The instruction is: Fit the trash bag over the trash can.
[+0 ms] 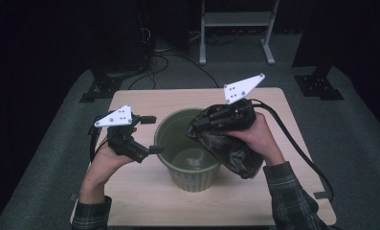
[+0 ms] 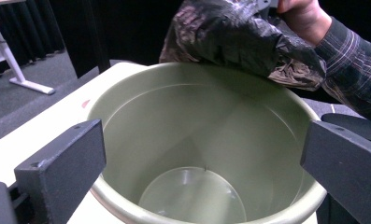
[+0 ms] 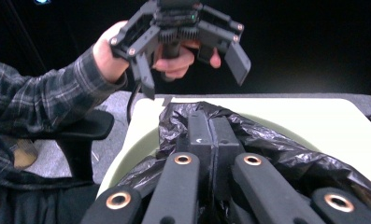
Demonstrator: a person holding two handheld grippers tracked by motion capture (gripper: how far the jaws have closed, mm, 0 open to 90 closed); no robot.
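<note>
Two grippers work: right gripper (image 1: 211,120), fingers clamped on black bag (image 1: 228,146), hovers over green bin (image 1: 190,179) mid-counter (image 1: 144,201); left gripper (image 1: 149,134) gapes empty. Next, likely lowering the bag inside.

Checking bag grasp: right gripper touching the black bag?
Touching. Right gripper view shows the right gripper jaws shut on the black bag plastic.

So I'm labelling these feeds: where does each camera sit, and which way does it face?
High view: above the person's side, looking down on the table; both forearms show.
Left gripper view: on the left gripper, facing into the green bin.
Right gripper view: on the right gripper, shut on the black bag.
All share bin and bag.
</note>
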